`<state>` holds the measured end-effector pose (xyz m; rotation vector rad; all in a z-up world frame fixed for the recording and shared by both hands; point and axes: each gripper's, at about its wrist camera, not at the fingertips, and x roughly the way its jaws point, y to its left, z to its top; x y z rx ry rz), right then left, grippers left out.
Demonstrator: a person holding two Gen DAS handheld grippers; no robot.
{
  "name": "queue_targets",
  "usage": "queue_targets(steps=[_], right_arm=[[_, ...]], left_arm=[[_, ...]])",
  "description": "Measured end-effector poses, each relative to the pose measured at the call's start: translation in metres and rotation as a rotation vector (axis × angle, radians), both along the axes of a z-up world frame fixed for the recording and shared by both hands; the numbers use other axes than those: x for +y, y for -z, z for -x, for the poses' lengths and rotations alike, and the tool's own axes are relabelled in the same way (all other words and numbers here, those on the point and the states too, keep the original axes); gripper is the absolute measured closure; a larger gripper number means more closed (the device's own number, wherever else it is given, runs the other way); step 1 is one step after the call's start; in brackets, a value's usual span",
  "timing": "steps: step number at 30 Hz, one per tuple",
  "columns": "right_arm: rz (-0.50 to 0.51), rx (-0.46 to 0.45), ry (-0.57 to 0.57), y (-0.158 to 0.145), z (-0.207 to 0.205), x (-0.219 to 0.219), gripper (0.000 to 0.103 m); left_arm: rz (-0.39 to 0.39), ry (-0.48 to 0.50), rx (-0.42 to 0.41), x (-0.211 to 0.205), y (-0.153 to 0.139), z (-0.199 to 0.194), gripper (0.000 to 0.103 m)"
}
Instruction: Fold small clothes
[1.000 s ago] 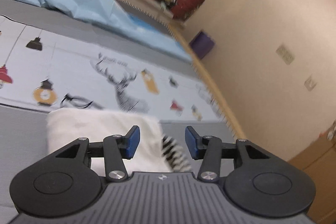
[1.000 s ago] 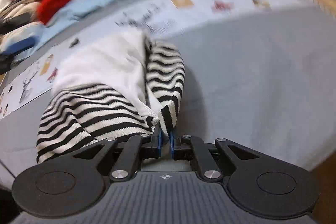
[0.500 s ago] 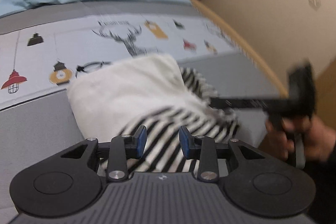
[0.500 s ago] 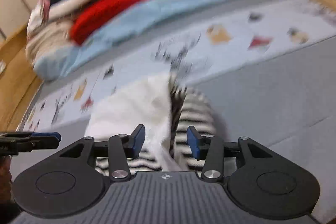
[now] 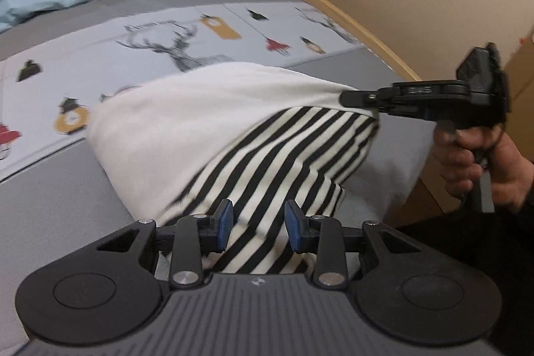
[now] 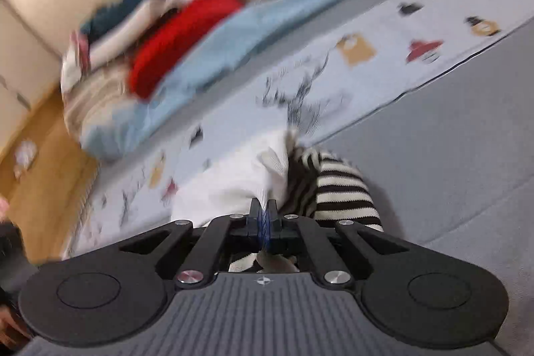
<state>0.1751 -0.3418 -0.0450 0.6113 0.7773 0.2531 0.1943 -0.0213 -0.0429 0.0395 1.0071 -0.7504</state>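
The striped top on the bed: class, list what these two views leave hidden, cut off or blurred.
- Striped top, left wrist view: its near edge is hidden behind the left claw.
- Same top, right wrist view: the part pinched by the right claw is covered by the shut claw.
- Pile of clothes, right wrist view: motion blur hides what each item is.

printed mat (image 5: 140,55) with script above the deer too blurred to read, no other legible text
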Motion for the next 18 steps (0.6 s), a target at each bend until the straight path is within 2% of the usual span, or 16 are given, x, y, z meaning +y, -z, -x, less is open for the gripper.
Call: queue_targets(steps=[2, 5, 7, 8, 9, 11, 14, 16, 18], right_arm=[[0.062, 0.044, 0.032, 0.006, 0.003, -0.008, 0.102], [0.122, 0.226, 0.048, 0.036, -0.003, -0.017, 0.102], [0.160, 0.319, 0.042, 0.052, -0.008, -0.016, 0.102], [0.183, 0.339, 0.044, 0.056, -0.010, -0.014, 0.101], [0.197, 0.336, 0.034, 0.055, -0.008, -0.013, 0.101], [0.230, 0.272, 0.044, 0.043, -0.005, -0.010, 0.097], [0.215, 0.092, 0.018, 0.015, 0.008, -0.006, 0.097], [0.164, 0.014, -0.079, 0.004, 0.015, -0.001, 0.097], [0.143, 0.031, -0.208, 0.009, 0.018, 0.013, 0.097]], left_arm=[[-0.041, 0.056, 0.038, -0.012, 0.011, 0.002, 0.065], [-0.178, 0.162, 0.100, -0.034, 0.040, 0.008, 0.065], [-0.310, 0.230, 0.082, -0.047, 0.059, 0.016, 0.065], [-0.345, 0.250, 0.065, -0.049, 0.064, 0.018, 0.065], [-0.344, 0.246, 0.067, -0.049, 0.064, 0.017, 0.065], [-0.307, 0.204, 0.105, -0.041, 0.061, 0.010, 0.065], [-0.298, 0.203, 0.099, -0.034, 0.056, 0.011, 0.065], [-0.272, 0.199, 0.092, -0.031, 0.048, 0.011, 0.065], [-0.216, 0.165, 0.083, -0.024, 0.036, 0.012, 0.065]])
